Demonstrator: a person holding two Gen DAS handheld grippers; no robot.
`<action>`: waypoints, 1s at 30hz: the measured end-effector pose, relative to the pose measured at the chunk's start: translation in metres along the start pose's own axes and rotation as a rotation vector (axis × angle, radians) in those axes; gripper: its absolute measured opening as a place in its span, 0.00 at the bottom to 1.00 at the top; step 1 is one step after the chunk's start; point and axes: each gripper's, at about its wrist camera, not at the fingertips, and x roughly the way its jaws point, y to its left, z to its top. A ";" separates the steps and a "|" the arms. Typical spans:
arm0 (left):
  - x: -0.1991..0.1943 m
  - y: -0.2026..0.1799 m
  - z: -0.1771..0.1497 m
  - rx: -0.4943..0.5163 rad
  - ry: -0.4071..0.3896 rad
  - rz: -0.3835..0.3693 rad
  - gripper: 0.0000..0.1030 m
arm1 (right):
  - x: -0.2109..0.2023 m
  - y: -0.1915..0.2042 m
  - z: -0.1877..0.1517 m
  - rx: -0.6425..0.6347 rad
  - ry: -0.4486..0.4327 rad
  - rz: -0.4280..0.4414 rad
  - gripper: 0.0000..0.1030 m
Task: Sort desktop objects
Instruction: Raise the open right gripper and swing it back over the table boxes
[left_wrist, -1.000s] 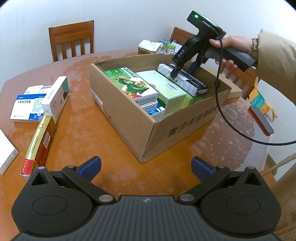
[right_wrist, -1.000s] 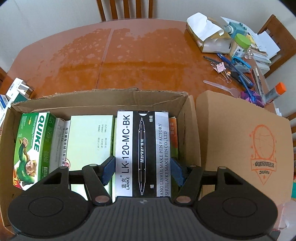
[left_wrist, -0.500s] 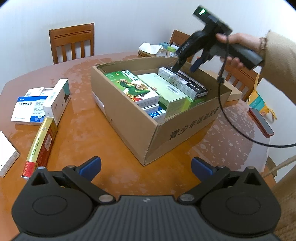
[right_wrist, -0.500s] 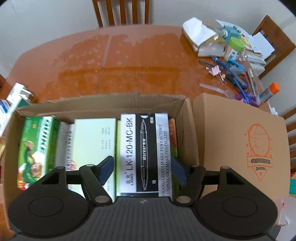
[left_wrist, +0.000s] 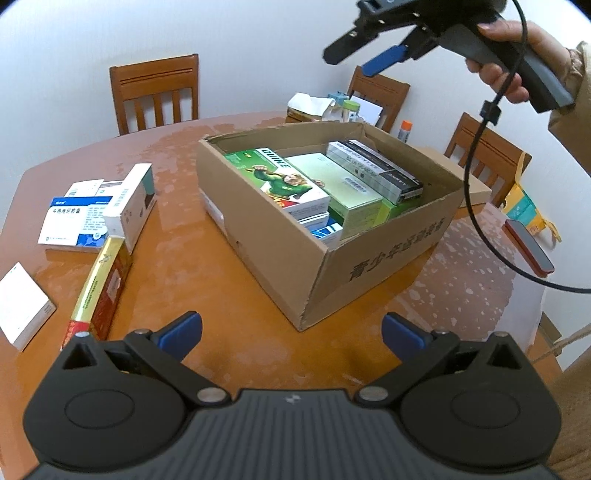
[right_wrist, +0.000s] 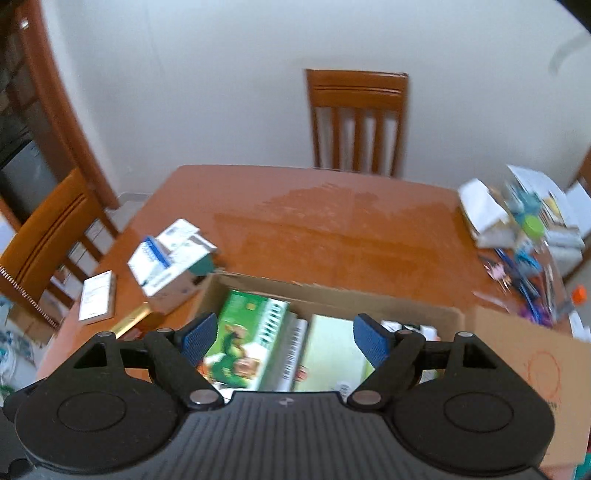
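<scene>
Black-and-white marker box (left_wrist: 373, 170): it lies flat on top of the other packs, at the far right side of the open brown cardboard carton (left_wrist: 388, 258). A second ago the right gripper was closed on its two long sides; now nothing holds it.
Right gripper (right_wrist: 284, 341): it has let go and risen well above the carton. Its jaws are opening, wide apart, and nothing is between the blue pads (right_wrist: 369, 341). In the left wrist view it hangs high at the top right, in the person's hand (left_wrist: 506, 55).
Left gripper (left_wrist: 290, 332): it has hardly moved. It hovers low over the brown wooden table (left_wrist: 236, 332), in front of the near corner of the carton, jaws wide and empty.
Carton content: green QUIKE box (left_wrist: 280, 181), pale green flat box (left_wrist: 340, 184) and the marker box lie side by side; smaller packs show below them.
Not sorted yet: white-and-blue medicine boxes (left_wrist: 85, 218), long gold-and-red box (left_wrist: 98, 288) and white flat box (left_wrist: 22, 306) lie on the table to the left of the carton.
Meaning for the task: I judge this placing as finished. The carton is rather full, so the next pack should probably lie on top.
Next step, likely: the left gripper is nearer to the remaining boxes.
</scene>
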 end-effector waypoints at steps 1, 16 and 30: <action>-0.001 0.002 -0.001 -0.005 -0.003 0.004 1.00 | 0.002 0.005 0.004 -0.011 0.003 0.005 0.84; -0.016 0.056 -0.013 -0.080 -0.038 0.085 1.00 | 0.066 0.136 0.024 -0.059 0.064 0.213 0.87; 0.004 0.119 0.009 -0.069 -0.053 0.160 1.00 | 0.059 0.122 -0.008 0.174 0.087 0.266 0.88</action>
